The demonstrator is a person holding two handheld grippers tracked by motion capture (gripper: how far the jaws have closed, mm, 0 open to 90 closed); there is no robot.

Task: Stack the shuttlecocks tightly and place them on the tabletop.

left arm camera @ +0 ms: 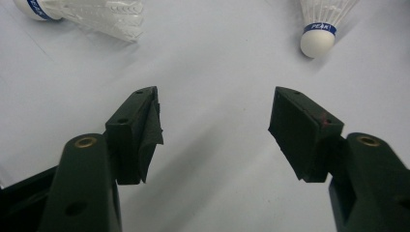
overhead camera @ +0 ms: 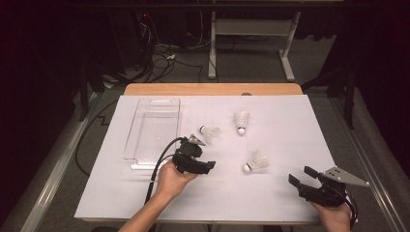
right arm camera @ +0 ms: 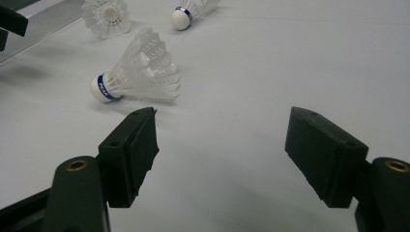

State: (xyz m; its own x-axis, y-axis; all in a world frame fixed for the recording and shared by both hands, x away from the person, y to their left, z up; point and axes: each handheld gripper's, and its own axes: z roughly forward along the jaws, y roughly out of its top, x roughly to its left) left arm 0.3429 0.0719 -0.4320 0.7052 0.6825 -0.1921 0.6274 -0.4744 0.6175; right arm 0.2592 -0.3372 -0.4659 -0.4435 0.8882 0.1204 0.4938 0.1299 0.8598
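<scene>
My left gripper (left arm camera: 215,125), fingers spread and empty, faces two shuttlecocks cut off at the frame; nearest shuttlecock (overhead camera: 256,161) lies cork toward me

Shuttlecocks (right arm camera: 138,72) had white feathery skirts, smooth matt cork-like heads, glossy blue bands. Tray (overhead camera: 153,130) was clear glossy plastic. Table (overhead camera: 290,203) had a matt white sheet over a wood edge. Tongs (left arm camera: 215,130) were matt black plastic with brass-looking screws.

A lab: loose cables (overhead camera: 162,55) on the floor behind a white-covered table (overhead camera: 290,125)
</scene>
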